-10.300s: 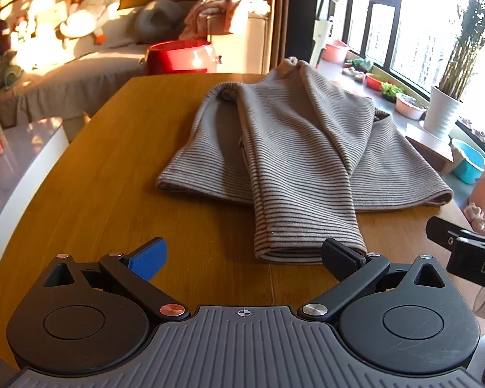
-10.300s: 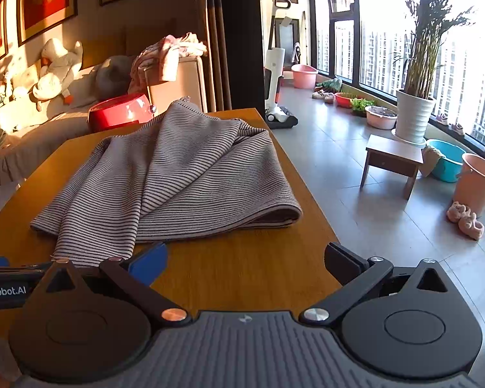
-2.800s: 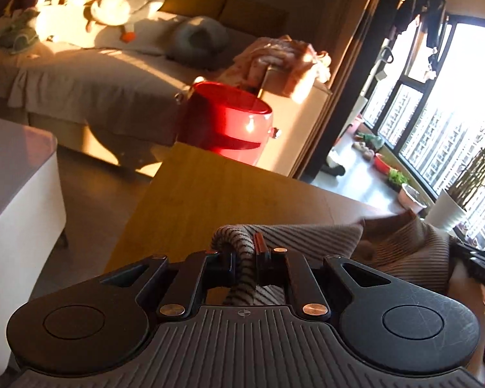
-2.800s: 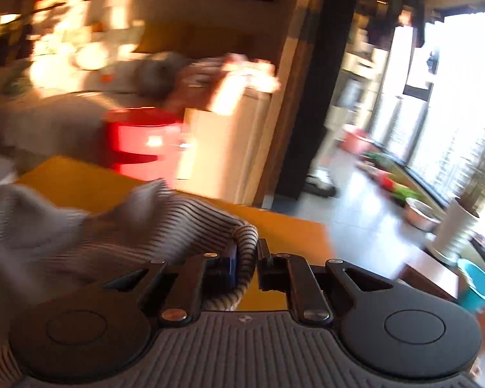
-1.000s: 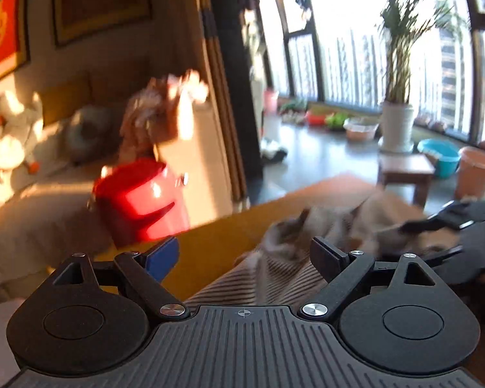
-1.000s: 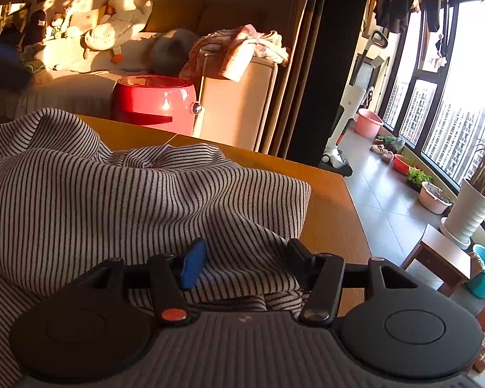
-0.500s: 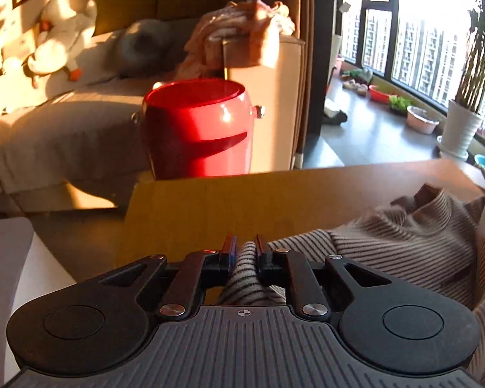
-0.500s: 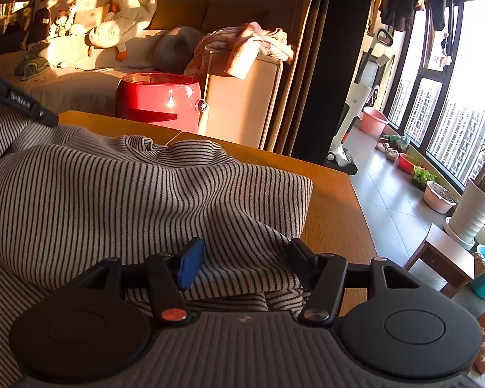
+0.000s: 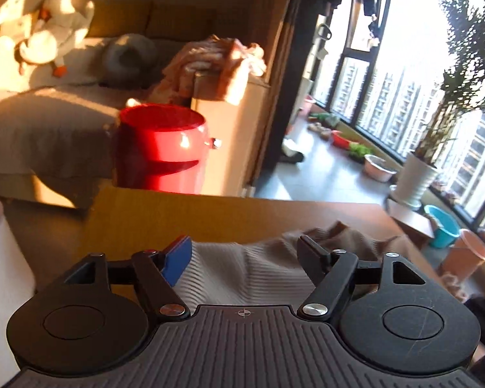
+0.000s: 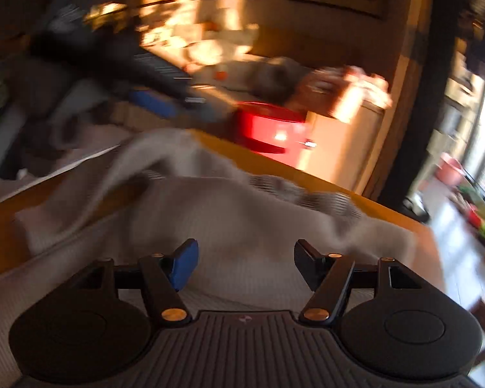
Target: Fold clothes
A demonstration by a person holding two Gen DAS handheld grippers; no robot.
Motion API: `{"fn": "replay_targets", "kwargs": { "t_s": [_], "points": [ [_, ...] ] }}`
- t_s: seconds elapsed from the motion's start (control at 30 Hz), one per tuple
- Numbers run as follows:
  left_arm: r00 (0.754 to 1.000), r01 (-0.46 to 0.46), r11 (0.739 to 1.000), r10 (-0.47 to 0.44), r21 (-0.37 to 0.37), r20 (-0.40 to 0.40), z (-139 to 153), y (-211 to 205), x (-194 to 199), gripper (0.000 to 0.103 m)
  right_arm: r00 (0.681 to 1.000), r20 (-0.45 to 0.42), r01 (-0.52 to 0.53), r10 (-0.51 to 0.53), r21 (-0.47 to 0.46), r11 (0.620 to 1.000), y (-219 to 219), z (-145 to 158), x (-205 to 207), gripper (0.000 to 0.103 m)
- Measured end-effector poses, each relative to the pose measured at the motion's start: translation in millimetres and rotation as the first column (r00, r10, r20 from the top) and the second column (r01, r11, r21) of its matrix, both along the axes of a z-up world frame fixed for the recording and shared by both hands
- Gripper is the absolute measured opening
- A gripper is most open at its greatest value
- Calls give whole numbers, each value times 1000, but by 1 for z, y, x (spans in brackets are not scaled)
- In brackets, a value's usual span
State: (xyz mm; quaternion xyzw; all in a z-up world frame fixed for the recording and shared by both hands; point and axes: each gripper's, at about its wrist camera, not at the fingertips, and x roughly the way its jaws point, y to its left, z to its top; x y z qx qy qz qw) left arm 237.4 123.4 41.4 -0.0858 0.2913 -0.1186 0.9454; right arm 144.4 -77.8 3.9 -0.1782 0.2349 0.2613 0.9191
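On the wooden tabletop (image 9: 242, 216), striped sweater (image 9: 252, 274) lying rumpled, spread across most of the surface in the right wrist view (image 10: 242, 220). Directly above its near edge, left tongs (image 9: 246, 257) spread wide, blue pad and black pad apart, gripping nothing, fabric showing between them. Over the knit's middle, right tongs (image 10: 245, 262) likewise released, fingers well apart, cloth beneath but not pinched. Right wrist view tilted and heavily blurred; other tool visible there as a dark smear with a blue pad (image 10: 152, 103) above the sweater's far left corner. Beyond the tabletop's far edge, red bucket (image 9: 161, 148), beside a tan cabinet (image 9: 232, 142) heaped with pink clothes (image 9: 216, 61).
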Motion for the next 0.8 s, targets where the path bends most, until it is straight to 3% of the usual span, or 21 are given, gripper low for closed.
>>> {"fn": "replay_targets", "kwargs": {
  "t_s": [0.1, 0.17, 0.2, 0.23, 0.27, 0.37, 0.47, 0.53, 0.73, 0.77, 0.8],
  "points": [
    [999, 4, 1000, -5, -25, -36, -15, -6, -3, 82, 999, -1, -40, 40, -113, 993, 30, -17, 5, 73],
    [998, 0, 999, -3, -49, -58, -22, -5, -7, 84, 999, 9, -36, 37, -113, 993, 39, -23, 11, 76],
    [998, -1, 998, -2, -58, -63, -24, -2, -8, 86, 1000, -5, -30, 30, -99, 995, 38, -22, 15, 68],
    [998, -4, 998, 0, -62, -62, -25, 0, -10, 86, 1000, -18, -13, 12, -77, 997, 35, -20, 20, 51],
    [998, -6, 998, 2, -67, -61, -25, 2, -13, 88, 999, -30, 18, -20, -54, 998, 31, -18, 24, 20],
    [998, -15, 996, 10, -90, -54, -21, 8, -17, 89, 991, -48, 125, -124, 31, 992, 6, -3, 37, 6],
    [999, -5, 995, 0, -102, -52, -20, 8, -20, 91, 968, -49, 249, -245, 138, 959, -37, 24, 48, 5],
    [999, 5, 994, -10, -106, -50, -19, 7, -23, 93, 938, -35, 345, -346, 222, 912, -79, 49, 50, 4],
    [997, 25, 992, -34, -120, -72, -25, -2, -22, 94, 787, 39, 557, -615, 382, 737, -194, 118, 40, 3],
    [997, 29, 992, -38, -123, -73, -25, -3, -22, 95, 772, 53, 567, -633, 392, 725, -202, 125, 40, 3],
    [997, 33, 992, -42, -124, -72, -25, -5, -21, 95, 781, 63, 553, -621, 391, 736, -196, 128, 42, 3]
  ]
}}
